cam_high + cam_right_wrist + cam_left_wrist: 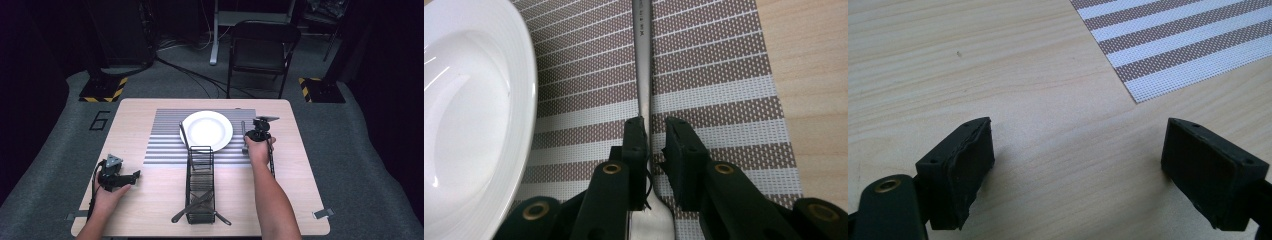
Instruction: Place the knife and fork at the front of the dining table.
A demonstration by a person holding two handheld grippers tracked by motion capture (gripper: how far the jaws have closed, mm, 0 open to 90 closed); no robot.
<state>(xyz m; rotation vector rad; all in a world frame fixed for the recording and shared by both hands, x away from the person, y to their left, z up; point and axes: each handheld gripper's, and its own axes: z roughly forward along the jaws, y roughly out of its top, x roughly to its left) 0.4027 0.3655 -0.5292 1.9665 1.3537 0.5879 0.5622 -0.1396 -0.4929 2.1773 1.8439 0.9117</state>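
Place setting, part done: plate [206, 131] on mat [719, 95]; my right gripper [655, 131] fingers barely parted beside fork [642, 65], laid; left gripper [1078, 165] wide, empty; caddy [200, 187] cutlery remains.

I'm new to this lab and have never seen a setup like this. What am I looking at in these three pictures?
There is no robot here: a person holds a hand-held clamp with two black jaws in each hand. One camera looks down on the table from above, and one more rides on each clamp. On the table lie a striped placemat, a white plate and a wire caddy with cutlery. The left gripper rests open over bare wood. The right gripper straddles a metal utensil lying on the mat beside the plate, with a gap at one jaw, so it is not clamped.
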